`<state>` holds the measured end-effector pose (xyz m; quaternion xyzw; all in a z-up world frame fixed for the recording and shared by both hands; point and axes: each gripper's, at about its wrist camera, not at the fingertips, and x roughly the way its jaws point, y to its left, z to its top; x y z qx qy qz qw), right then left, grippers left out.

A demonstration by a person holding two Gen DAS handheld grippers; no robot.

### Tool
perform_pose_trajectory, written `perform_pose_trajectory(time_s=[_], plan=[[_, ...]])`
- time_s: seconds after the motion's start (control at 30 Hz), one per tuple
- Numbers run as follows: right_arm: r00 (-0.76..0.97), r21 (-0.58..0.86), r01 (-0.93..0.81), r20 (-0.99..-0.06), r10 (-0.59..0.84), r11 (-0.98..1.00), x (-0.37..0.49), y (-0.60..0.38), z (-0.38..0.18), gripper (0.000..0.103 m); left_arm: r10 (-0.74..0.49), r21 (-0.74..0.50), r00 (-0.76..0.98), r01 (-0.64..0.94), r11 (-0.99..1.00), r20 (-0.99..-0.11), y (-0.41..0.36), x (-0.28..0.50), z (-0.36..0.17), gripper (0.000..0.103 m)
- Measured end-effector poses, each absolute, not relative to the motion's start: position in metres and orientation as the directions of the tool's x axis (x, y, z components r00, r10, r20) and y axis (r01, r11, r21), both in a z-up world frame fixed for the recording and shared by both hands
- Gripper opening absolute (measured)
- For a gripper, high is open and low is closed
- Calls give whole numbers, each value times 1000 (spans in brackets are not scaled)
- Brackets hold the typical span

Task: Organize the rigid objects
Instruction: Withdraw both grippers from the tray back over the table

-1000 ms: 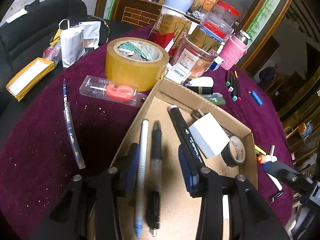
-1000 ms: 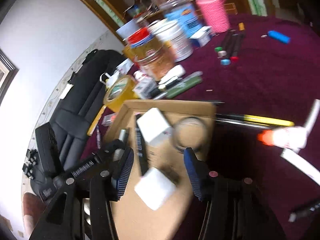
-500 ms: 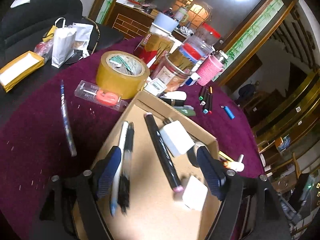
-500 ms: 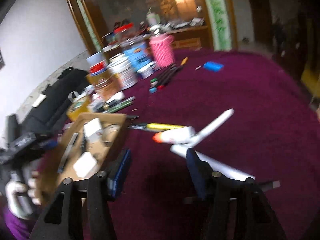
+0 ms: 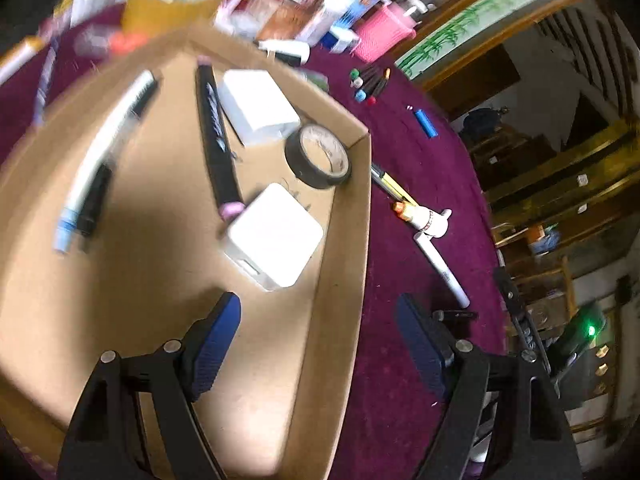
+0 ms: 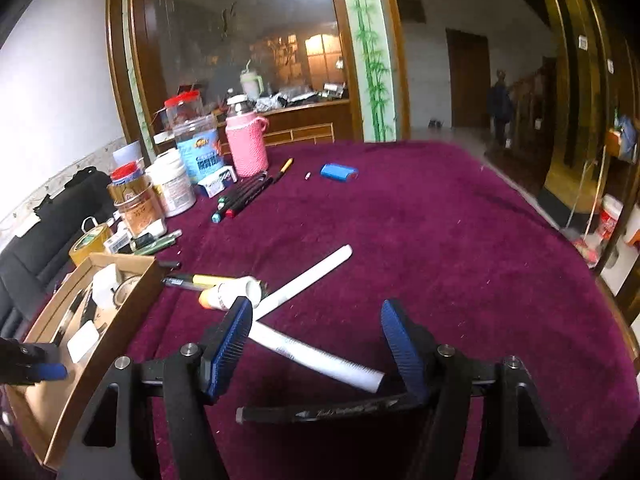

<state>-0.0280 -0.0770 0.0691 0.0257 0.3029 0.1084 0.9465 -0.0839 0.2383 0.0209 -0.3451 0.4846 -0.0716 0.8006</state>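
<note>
A shallow cardboard box (image 5: 348,240) holds two white adapters (image 5: 274,236), a black marker (image 5: 218,140), a black tape roll (image 5: 318,156) and two pens (image 5: 104,156). My left gripper (image 5: 316,344) is open and empty, straddling the box's right wall. My right gripper (image 6: 316,344) is open and empty over the purple cloth, above a white pen (image 6: 320,356) and a black marker (image 6: 320,410). A white glue tube (image 6: 232,294) with an orange cap, another white pen (image 6: 308,280) and a yellow pen (image 6: 200,280) lie just beyond. The box also shows in the right wrist view (image 6: 132,300).
Jars, a pink-sleeved bottle (image 6: 246,144), a brown tape roll (image 6: 86,246), several markers (image 6: 242,196) and a blue lighter (image 6: 338,171) stand at the table's far left. A black chair (image 6: 52,208) is beside the table. The table edge (image 6: 624,320) runs along the right.
My left gripper has swung right across the box and now straddles its right wall. My right gripper has settled lower over the white pen and black marker.
</note>
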Motion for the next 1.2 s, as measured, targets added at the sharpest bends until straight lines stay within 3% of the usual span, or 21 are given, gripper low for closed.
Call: perform_pose_trajectory(time_s=[0.2,0.37,0.43,0.57,0.67,0.73,1.07,1.2], plan=[[766,204,-135,-599,232,970,-17,-97,63,72,-519,-714,564,-194,673,-642,231,-48,20,79],[779,242,-71,-593,205,968,-17,-113,63,72,-456,-655,612,-137,743,-646,218,-53,39,79],[777,240,-63,-597,198,969,-16,-113,63,73,-382,-577,651,-106,810,-656,217,-56,55,79],[765,234,-55,-615,192,971,-12,-114,60,73,-62,-269,775,-142,953,-629,230,-65,80,81],[774,228,-35,-610,171,973,-13,-117,61,73,60,-167,779,-208,964,-624,246,-73,77,81],[781,214,-11,-608,142,977,-13,-119,62,73,46,-198,769,-222,955,-637,262,-79,76,81],[787,177,56,-614,65,983,-10,-126,60,73,115,-120,597,-339,933,-794,284,-80,41,83],[771,152,38,-634,68,988,-6,-120,56,73,60,-192,622,-330,924,-781,290,-79,40,82]])
